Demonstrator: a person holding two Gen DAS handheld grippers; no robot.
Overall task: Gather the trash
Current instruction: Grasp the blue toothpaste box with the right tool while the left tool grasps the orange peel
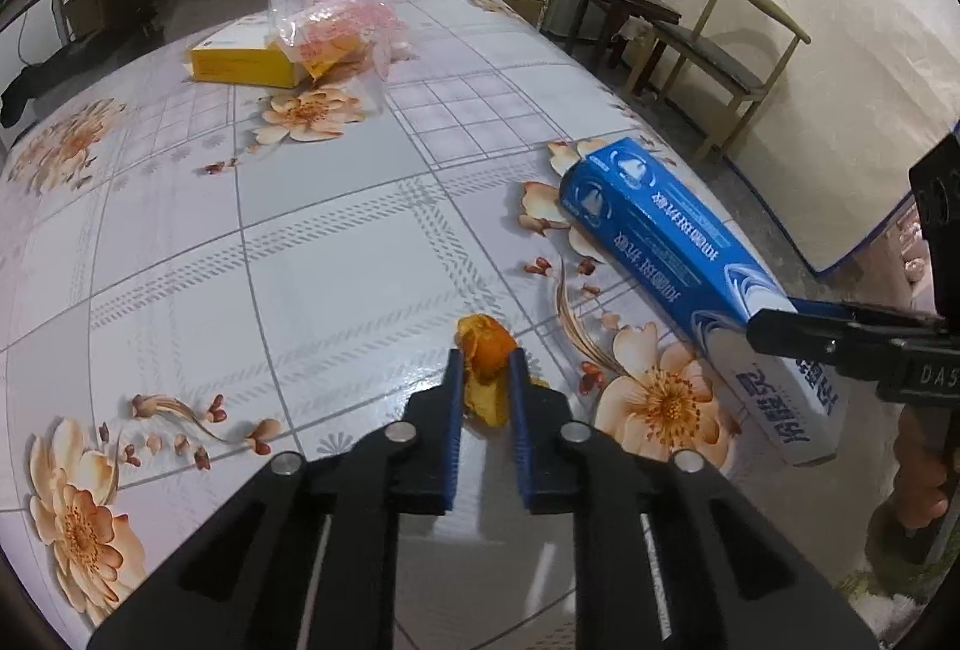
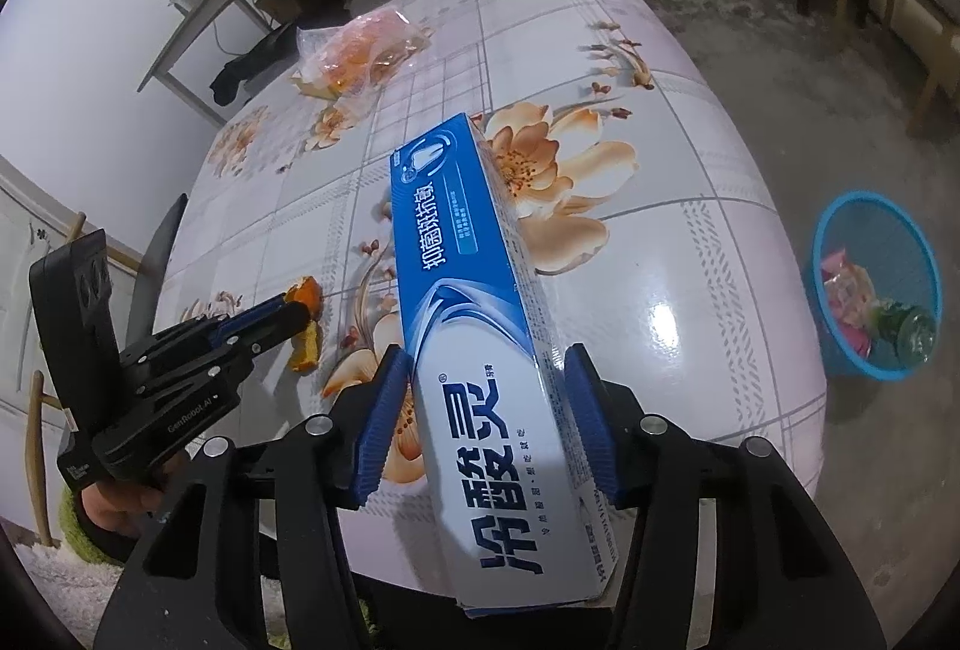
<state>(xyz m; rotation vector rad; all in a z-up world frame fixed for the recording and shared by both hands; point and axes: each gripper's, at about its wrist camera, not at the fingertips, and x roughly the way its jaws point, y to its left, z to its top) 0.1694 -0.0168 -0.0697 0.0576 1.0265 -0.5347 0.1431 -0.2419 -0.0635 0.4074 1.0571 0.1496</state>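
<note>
On the floral table (image 1: 252, 242) my left gripper (image 1: 486, 368) is clenched on the orange peel (image 1: 483, 350). My right gripper (image 2: 489, 398) grasps the blue toothpaste box (image 2: 480, 350) by its near end (far end resting on the tabletop). Beyond the edge sits a blue basket (image 2: 828, 254).
</note>
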